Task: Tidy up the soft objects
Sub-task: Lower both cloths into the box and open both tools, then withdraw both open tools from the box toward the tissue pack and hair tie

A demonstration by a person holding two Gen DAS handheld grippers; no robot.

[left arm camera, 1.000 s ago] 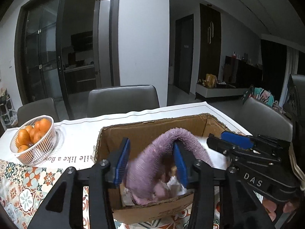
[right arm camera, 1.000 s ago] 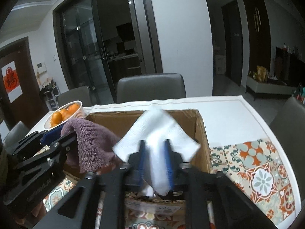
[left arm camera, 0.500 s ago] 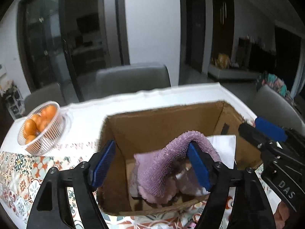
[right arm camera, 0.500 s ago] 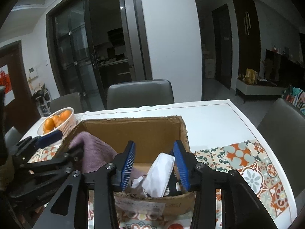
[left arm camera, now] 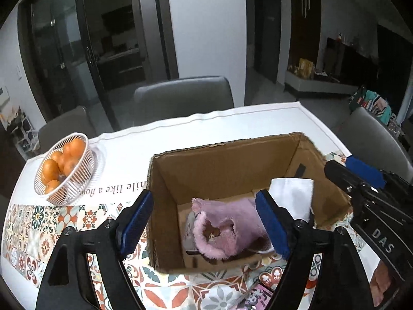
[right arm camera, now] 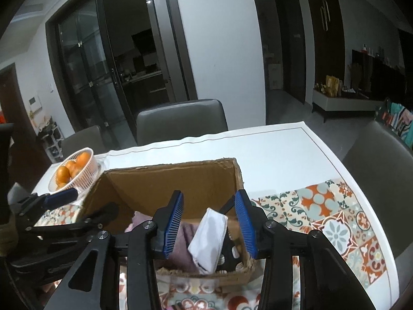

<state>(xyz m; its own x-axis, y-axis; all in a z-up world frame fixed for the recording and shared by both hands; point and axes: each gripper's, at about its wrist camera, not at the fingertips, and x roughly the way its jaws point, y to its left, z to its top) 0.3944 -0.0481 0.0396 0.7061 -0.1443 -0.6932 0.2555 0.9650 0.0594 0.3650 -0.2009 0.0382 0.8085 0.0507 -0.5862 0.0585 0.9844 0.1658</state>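
Left tool [left arm camera: 204, 222]: jaws opening, empty, above box [left arm camera: 227, 160].
Right tool [right arm camera: 209, 222]: released, empty.
Purple cloth [left arm camera: 222, 230], white cloth [right arm camera: 209, 237]: in box.
Left: unclear.

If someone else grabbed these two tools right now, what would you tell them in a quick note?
Left hand-held gripper: jaws opening, nothing gripped; the fluffy purple cloth lies loose in the brown cardboard box.
Right hand-held gripper: open, pads clear of the folded white cloth, which leans inside the same box.
Done: both cloths are in the box.
Left: lift both grippers clear and look for other soft items; none shows on the white table.
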